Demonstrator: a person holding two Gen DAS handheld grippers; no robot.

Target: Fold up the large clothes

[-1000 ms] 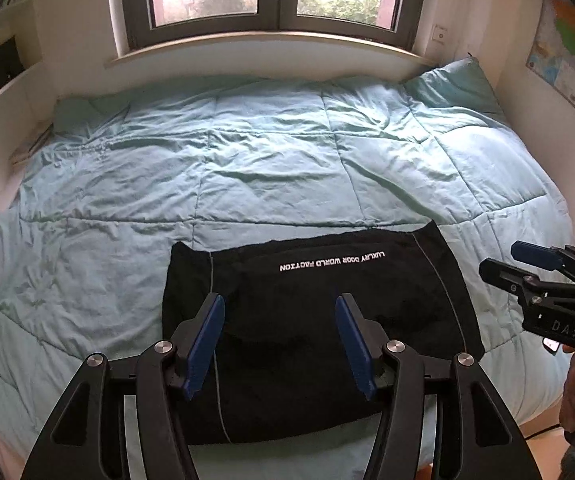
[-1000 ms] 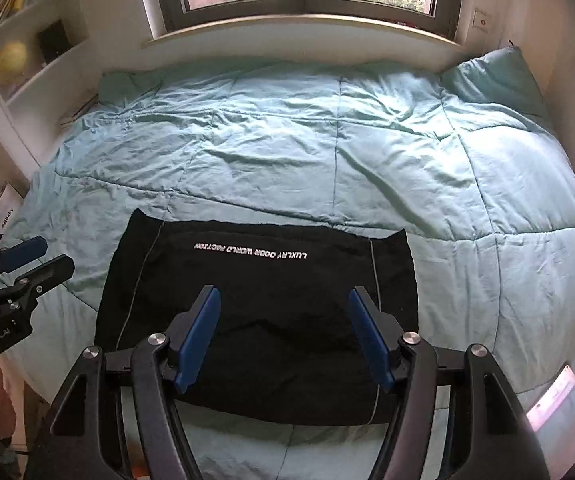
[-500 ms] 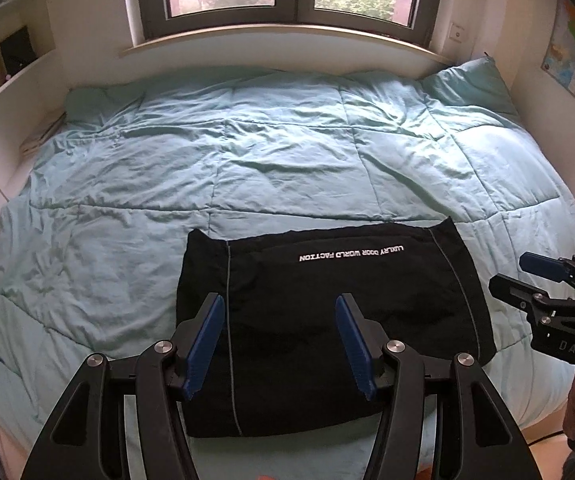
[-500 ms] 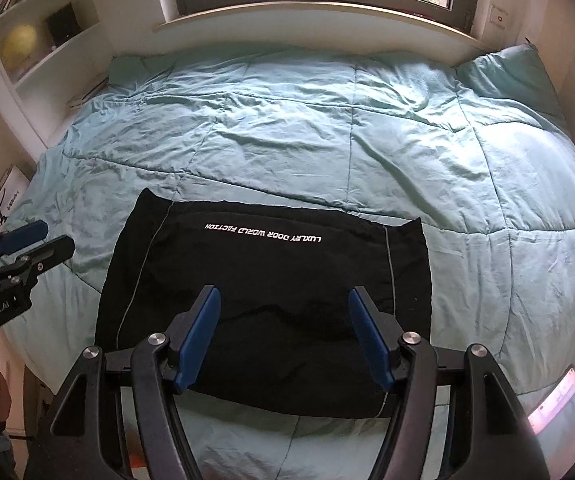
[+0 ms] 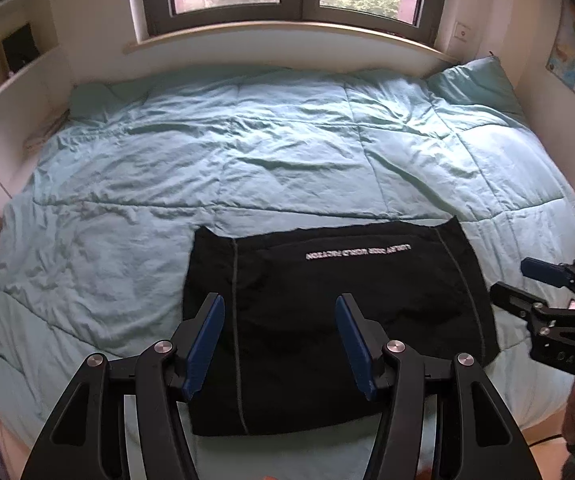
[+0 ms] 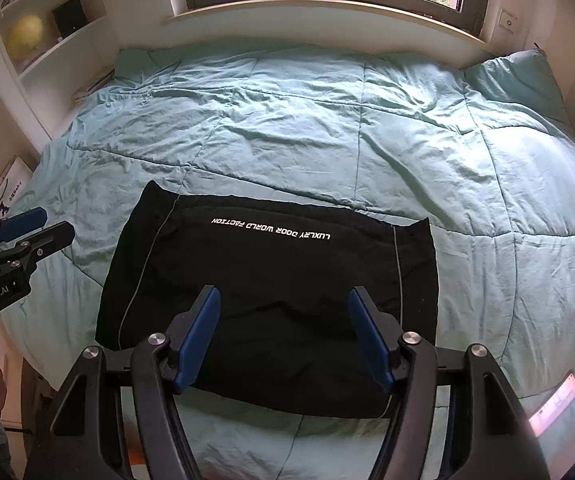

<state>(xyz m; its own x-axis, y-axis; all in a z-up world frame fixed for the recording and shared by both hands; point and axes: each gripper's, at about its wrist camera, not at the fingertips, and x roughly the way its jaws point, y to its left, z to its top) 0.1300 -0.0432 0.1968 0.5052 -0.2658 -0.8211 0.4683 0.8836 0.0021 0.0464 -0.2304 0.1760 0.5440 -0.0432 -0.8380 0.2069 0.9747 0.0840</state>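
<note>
We judge the black folded fabric garment [image 6: 271, 300] limp and light; pinch its near corners. Left gripper [image 5: 279, 340] and right gripper [image 6: 283, 334] both wide, empty.

"LUXLRY DOOR WORLD FACTION" on black garment [image 6: 271, 304], "GenRobot.AI" on left gripper [image 6: 37, 226]

You are facing a bed [image 5: 127, 208] covered edge to edge by a wrinkled teal quilt [image 6: 367, 128] stitched into large squares, with a matching teal pillow [image 5: 475, 84] propped at its far right corner below the window sill. Directly on the quilt, near the edge closest to you, lies 1 black folded garment [image 6: 271, 280], flat and roughly rectangular, with 1 line of white lettering near its far edge and 2 thin pale seams, 1 down each side. At the near right edge of the quilt you can see a small pink-lit object [image 6: 553, 404], too blurred to identify.
</note>
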